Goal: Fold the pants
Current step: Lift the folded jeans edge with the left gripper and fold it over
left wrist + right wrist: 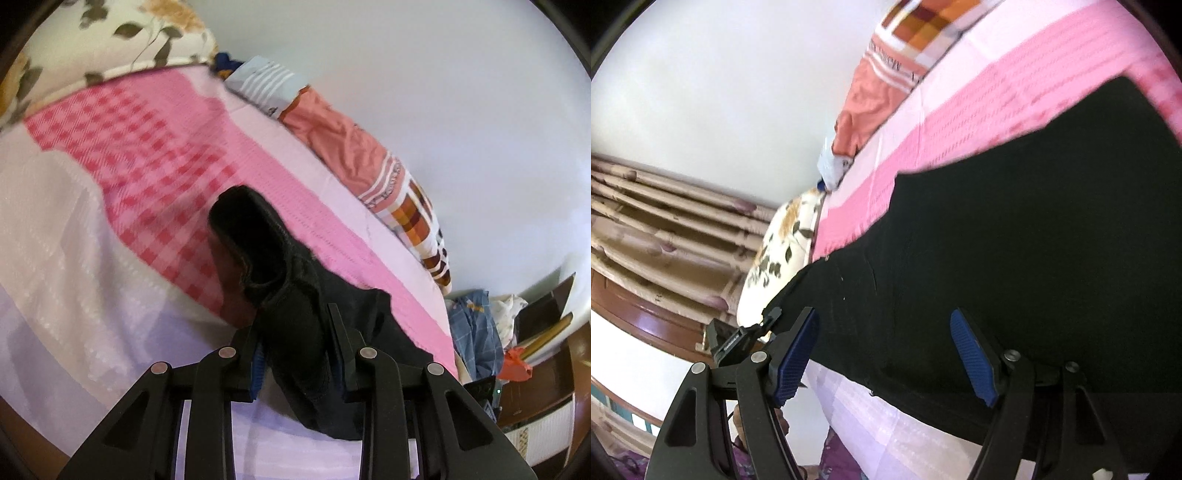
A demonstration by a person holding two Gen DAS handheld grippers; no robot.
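Note:
The black pants (1015, 229) lie on a pink and white checked bedspread (155, 140). In the left wrist view my left gripper (299, 332) is shut on a bunched fold of the pants (295, 317) and holds it lifted above the bed, with a rolled end sticking out past the fingers. In the right wrist view my right gripper (886, 332) is open, its blue pads (975, 362) spread wide just above the flat black cloth near the bed's edge. It holds nothing.
A floral pillow (122, 37) lies at the head of the bed. A rumpled orange and checked quilt (347, 147) runs along the wall side. Clothes and wooden furniture (535, 350) stand beyond the bed's foot. Curtains (665, 229) hang past the pillow.

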